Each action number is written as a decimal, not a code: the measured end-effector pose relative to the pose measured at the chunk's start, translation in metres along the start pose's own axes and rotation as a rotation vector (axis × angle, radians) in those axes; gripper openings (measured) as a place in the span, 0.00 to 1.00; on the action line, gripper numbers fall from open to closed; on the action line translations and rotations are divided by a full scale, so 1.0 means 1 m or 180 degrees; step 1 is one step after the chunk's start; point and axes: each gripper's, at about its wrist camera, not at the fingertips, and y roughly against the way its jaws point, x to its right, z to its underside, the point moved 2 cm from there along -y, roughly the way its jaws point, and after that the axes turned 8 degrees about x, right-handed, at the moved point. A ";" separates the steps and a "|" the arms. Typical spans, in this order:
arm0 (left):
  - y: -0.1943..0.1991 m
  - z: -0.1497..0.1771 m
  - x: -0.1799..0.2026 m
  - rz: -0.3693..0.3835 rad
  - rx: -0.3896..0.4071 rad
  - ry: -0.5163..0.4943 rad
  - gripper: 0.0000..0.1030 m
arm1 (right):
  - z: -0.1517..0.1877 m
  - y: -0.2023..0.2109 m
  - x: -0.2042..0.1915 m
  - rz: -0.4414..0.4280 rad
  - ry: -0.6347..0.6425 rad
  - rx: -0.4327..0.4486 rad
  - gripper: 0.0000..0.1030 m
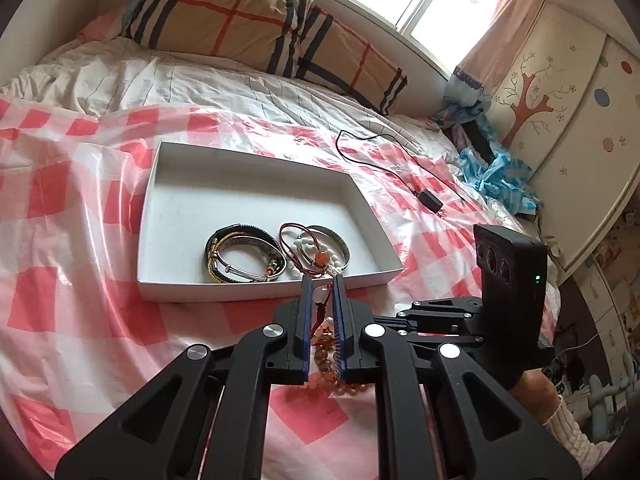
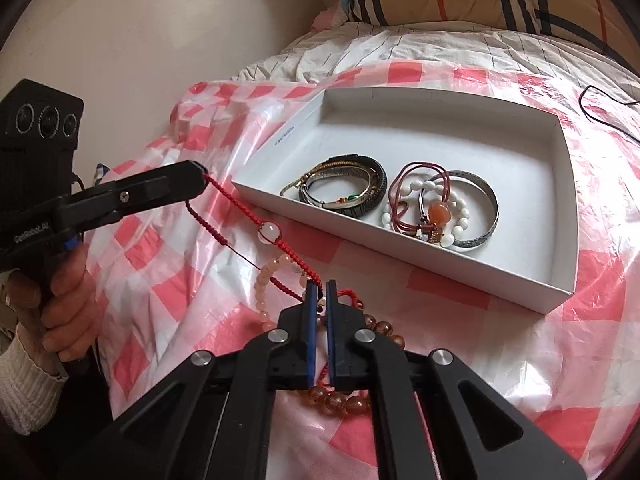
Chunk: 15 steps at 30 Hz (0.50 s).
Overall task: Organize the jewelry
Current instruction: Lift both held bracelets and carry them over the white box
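A red cord bracelet with a clear bead [image 2: 269, 232] is stretched between both grippers above the checked sheet. My left gripper [image 1: 322, 284] is shut on one end of the cord; the right wrist view shows it from the side [image 2: 200, 174]. My right gripper [image 2: 319, 286] is shut on the other end. Amber beads [image 2: 344, 400] and pale pink beads [image 2: 262, 280] lie on the sheet under the right gripper. Just beyond stands a white box [image 2: 440, 94], holding dark braided bangles [image 2: 360, 196], a white bead bracelet with an orange bead [image 2: 436, 210] and a silver bangle [image 2: 490, 216].
Everything rests on a bed covered by a pink-checked plastic sheet [image 1: 80, 208]. A black cable and charger [image 1: 430, 200] lie right of the box. A plaid pillow [image 1: 256, 28] lies behind, a blue bag [image 1: 496, 176] and a painted wardrobe [image 1: 560, 120] to the right.
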 end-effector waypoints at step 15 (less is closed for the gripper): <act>-0.001 -0.004 -0.008 -0.0064 -0.0054 -0.0036 0.09 | 0.006 -0.015 -0.016 0.0418 0.0436 -0.0299 0.40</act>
